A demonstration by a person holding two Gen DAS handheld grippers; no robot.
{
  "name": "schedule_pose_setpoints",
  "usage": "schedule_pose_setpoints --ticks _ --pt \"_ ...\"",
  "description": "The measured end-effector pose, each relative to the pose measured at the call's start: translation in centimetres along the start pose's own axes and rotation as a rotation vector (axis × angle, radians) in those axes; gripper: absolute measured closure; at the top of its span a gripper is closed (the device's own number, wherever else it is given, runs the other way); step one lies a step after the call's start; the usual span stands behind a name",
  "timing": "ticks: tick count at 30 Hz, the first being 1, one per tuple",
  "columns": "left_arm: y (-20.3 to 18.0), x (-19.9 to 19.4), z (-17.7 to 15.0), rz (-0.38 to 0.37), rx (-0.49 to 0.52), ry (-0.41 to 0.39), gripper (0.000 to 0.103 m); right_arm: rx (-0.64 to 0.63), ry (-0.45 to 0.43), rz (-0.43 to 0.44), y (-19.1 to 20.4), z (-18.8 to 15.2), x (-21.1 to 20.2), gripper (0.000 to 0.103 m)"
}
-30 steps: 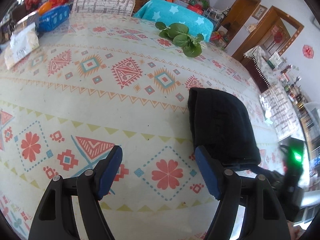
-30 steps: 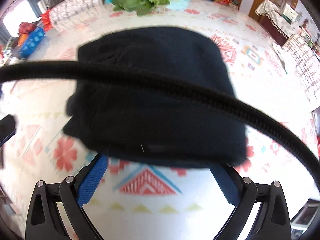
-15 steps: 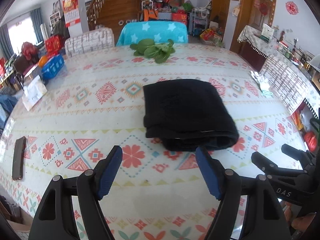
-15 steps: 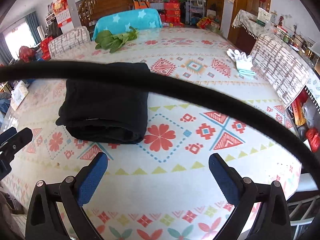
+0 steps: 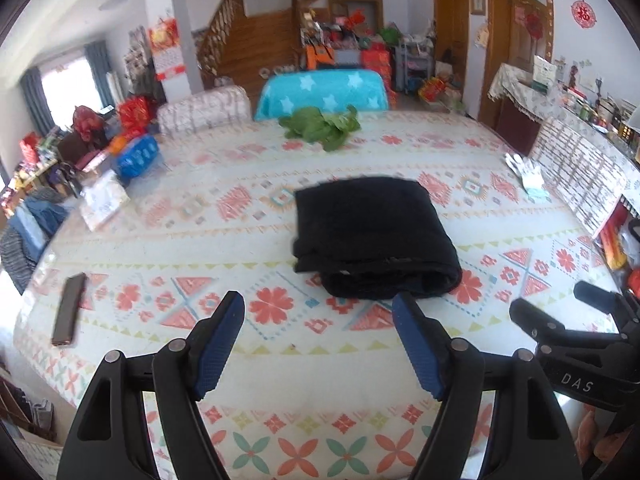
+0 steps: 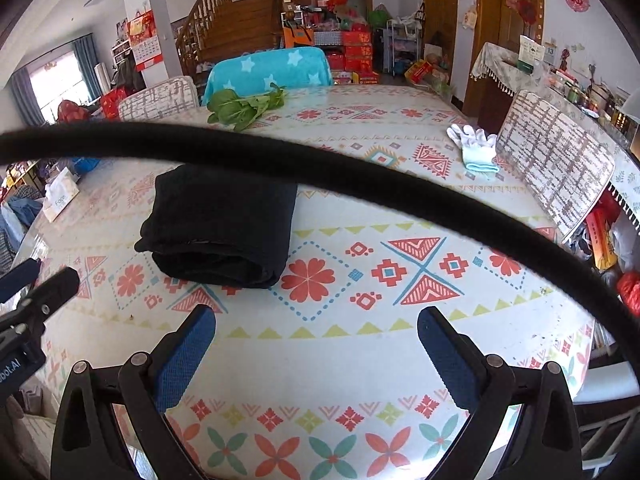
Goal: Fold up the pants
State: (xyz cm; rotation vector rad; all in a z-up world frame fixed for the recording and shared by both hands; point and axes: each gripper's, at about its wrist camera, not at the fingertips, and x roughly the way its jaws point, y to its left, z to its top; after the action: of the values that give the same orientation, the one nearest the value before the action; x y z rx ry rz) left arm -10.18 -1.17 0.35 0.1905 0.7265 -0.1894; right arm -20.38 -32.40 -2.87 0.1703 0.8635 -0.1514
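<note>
While both grippers hang above the near edge of the table, the black folded pants [image 5: 372, 236] lie on the patterned white tablecloth [image 5: 200, 240] as a compact bundle, a little right of centre in the left wrist view and left of centre in the right wrist view [image 6: 220, 224]. Its rolled, thicker edge faces the cameras.

At the bottom of its own frame, the left gripper [image 5: 318, 334] has its blue-padded fingers [image 5: 218, 344] spread wide with nothing between them; the pants sit beyond the fingertips, untouched. At the bottom of its frame, the right gripper [image 6: 316, 344] is likewise spread and empty, with bare tablecloth between its pads [image 6: 448, 356]. Each gripper shows in the other's view: the right one at the lower right edge [image 5: 560, 328], the left one at the lower left edge [image 6: 36, 292].

A thick black cable [image 6: 360, 176] arcs across the right wrist view. A bunch of green leafy vegetables [image 5: 320, 128] lies at the far side of the table, a white and pale-blue glove [image 6: 474, 148] toward the right, and a dark flat phone [image 5: 69, 314] at the left edge.
</note>
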Motion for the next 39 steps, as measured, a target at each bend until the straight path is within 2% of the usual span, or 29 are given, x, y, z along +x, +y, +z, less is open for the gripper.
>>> schedule_pose_setpoints --ticks 1,2,4,7,11,19,26,27,29,39 --pt "0.1 -0.5 0.0 0.024 0.002 -0.028 0.026 -0.007 0.003 0.012 0.2 -0.1 0.1 0.000" --pt "0.2 -1.3 -0.1 0.055 0.001 -0.067 0.017 -0.014 0.005 0.018 0.5 -0.1 0.2 0.000" --pt "0.4 -2.9 -0.2 0.080 -0.015 -0.140 0.007 -0.036 -0.002 0.035 1.1 -0.1 0.1 0.000" --pt "0.7 -4.8 -0.1 0.081 -0.047 -0.228 0.005 -0.070 -0.015 0.045 1.9 -0.1 -0.1 0.000" --pt "1.4 -6.1 0.3 0.106 -0.078 -0.276 0.000 -0.092 -0.017 0.053 2.4 -0.1 -0.2 0.000" --pt "3.1 -4.8 0.9 0.177 -0.176 -0.183 0.000 -0.132 -0.025 0.049 3.0 -0.4 -0.3 0.000" --pt "2.8 -4.8 1.6 0.255 -0.162 -0.215 0.000 -0.144 -0.033 0.038 2.8 -0.5 -0.4 0.000" --pt "2.8 -4.4 1.8 0.244 -0.160 -0.206 0.000 -0.143 -0.032 0.038 2.8 -0.5 -0.3 0.000" --pt "2.8 -3.0 2.0 0.164 -0.152 -0.126 0.000 -0.144 -0.028 0.041 2.9 -0.5 -0.2 0.000" --pt "0.3 2.2 -2.0 0.079 -0.088 0.095 0.000 -0.164 0.015 0.032 3.6 -0.9 1.1 0.000"
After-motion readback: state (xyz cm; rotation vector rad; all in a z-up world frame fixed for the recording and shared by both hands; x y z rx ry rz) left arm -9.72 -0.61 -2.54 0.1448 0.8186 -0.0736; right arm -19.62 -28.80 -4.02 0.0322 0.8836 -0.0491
